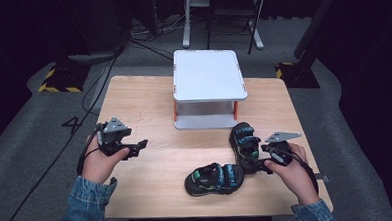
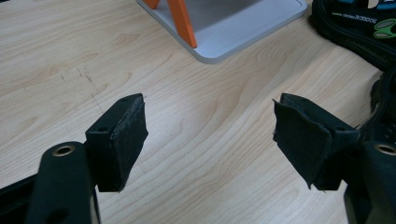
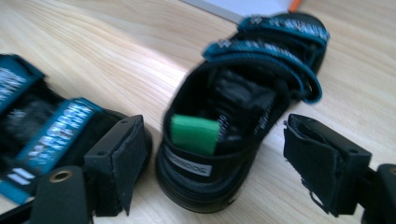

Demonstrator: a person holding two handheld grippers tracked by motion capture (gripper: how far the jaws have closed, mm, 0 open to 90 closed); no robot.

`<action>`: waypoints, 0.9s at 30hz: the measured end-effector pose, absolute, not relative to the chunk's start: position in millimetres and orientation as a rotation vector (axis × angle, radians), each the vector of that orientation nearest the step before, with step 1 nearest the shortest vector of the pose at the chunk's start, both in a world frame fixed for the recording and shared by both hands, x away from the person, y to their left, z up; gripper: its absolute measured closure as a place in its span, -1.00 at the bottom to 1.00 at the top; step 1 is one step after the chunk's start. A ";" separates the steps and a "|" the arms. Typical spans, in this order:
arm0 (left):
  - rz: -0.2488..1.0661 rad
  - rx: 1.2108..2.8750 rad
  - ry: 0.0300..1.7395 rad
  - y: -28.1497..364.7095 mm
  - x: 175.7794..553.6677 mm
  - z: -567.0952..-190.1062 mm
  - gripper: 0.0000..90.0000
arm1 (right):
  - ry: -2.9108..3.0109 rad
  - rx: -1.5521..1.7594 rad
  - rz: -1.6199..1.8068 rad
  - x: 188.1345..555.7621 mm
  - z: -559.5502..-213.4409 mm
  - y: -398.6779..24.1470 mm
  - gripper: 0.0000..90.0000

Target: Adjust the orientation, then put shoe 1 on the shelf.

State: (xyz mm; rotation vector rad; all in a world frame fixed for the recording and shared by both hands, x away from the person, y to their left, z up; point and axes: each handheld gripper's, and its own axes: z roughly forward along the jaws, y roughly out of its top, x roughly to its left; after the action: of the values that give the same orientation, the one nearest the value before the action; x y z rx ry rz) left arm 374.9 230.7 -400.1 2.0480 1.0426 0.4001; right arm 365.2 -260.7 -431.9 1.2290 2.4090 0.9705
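Right gripper (image 3: 212, 154) jaws spread wide, nothing pinched; heel of black strap sandal with teal bands and green tab (image 3: 243, 116) sits between my pads, untouched. Sandal's long axis runs away from me toward white two-tier shelf with orange posts (image 1: 208, 75). Second matching black-and-teal sandal (image 1: 214, 178) lies crosswise, just beside on left. Left gripper (image 2: 210, 140) open, empty, over bare light wood table (image 1: 151, 172), well apart. Table's right edge near my right hand (image 1: 293, 174); open room left.

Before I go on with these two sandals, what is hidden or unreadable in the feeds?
- Right tool: open around the right sandal's heel; motion blur hides pad contact.
- Strap lettering: blurred, right gripper view.
- Left sandal: cut by the frame's left edge.
- White stand: its top hides the lower shelf, high view.
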 end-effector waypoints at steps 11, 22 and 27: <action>0.394 2.043 1.053 232.5 373.1 -401.1 -0.43 | 2.476 1.255 0.899 370.5 -434.5 -271.6 0.65; 0.419 2.024 1.099 246.2 359.4 -401.8 -0.43 | 2.365 1.138 0.999 373.6 -411.3 -268.9 0.77; 0.435 2.001 1.148 257.5 349.4 -403.6 -0.43 | 2.340 1.071 1.065 377.8 -397.8 -260.3 0.77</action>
State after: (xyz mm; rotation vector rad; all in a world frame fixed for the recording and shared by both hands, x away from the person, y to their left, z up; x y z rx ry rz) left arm 349.4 257.5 -403.6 2.0006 1.1479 0.4348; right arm 377.8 -260.3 -397.8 1.0715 2.3398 1.0649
